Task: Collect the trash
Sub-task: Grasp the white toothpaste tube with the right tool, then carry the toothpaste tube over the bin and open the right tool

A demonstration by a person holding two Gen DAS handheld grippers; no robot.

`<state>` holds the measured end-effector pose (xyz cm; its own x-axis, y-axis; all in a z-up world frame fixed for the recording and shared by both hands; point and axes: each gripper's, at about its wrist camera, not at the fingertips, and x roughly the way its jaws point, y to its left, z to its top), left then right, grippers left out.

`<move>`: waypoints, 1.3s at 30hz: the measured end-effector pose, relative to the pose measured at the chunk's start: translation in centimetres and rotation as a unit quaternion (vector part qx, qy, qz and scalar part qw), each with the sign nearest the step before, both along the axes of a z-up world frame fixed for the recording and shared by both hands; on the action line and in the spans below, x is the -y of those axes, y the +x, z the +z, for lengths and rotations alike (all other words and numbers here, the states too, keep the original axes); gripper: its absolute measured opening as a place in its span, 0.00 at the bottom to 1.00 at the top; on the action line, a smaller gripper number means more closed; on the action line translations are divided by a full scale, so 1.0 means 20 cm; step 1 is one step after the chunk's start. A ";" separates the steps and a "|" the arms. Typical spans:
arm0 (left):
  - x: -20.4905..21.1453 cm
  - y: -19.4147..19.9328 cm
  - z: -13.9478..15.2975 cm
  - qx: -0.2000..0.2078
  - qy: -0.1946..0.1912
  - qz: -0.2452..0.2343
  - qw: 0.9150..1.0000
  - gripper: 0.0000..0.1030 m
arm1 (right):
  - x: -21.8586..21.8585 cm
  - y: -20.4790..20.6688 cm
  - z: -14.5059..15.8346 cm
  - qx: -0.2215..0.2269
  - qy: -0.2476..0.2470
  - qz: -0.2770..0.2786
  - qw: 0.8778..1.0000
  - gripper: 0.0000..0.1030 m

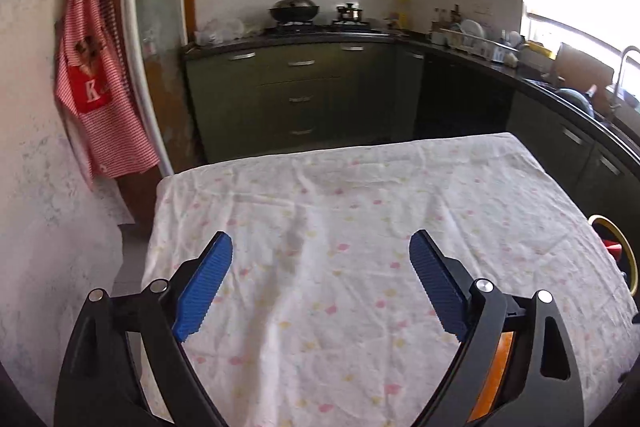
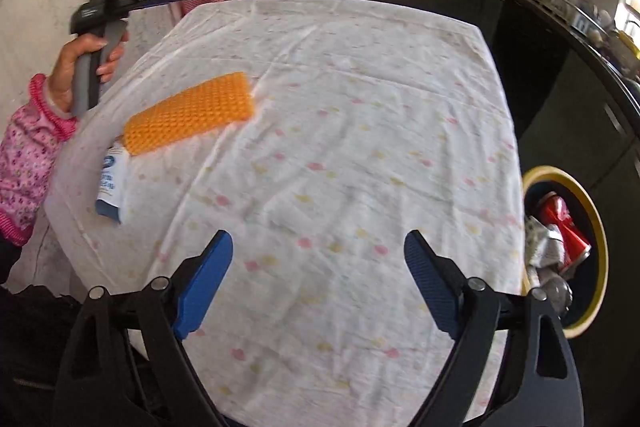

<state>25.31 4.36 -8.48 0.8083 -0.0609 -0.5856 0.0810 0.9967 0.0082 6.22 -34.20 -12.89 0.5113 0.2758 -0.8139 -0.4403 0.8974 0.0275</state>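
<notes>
Both tools gape empty over the bench (image 2: 360,75): left tool (image 1: 320,287), right tool (image 2: 318,283); at upper left, a hand (image 2: 76,67) grips a handle upright.

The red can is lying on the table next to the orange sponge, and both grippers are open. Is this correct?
Not quite. The right wrist view shows the red can inside the bin beside the table, not next to the orange sponge. The left gripper and right gripper are indeed open.
</notes>
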 end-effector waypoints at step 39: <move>0.03 0.01 -0.15 0.013 0.021 0.030 0.999 0.89 | -0.80 -0.10 -0.06 -0.057 -0.004 0.218 0.974 0.13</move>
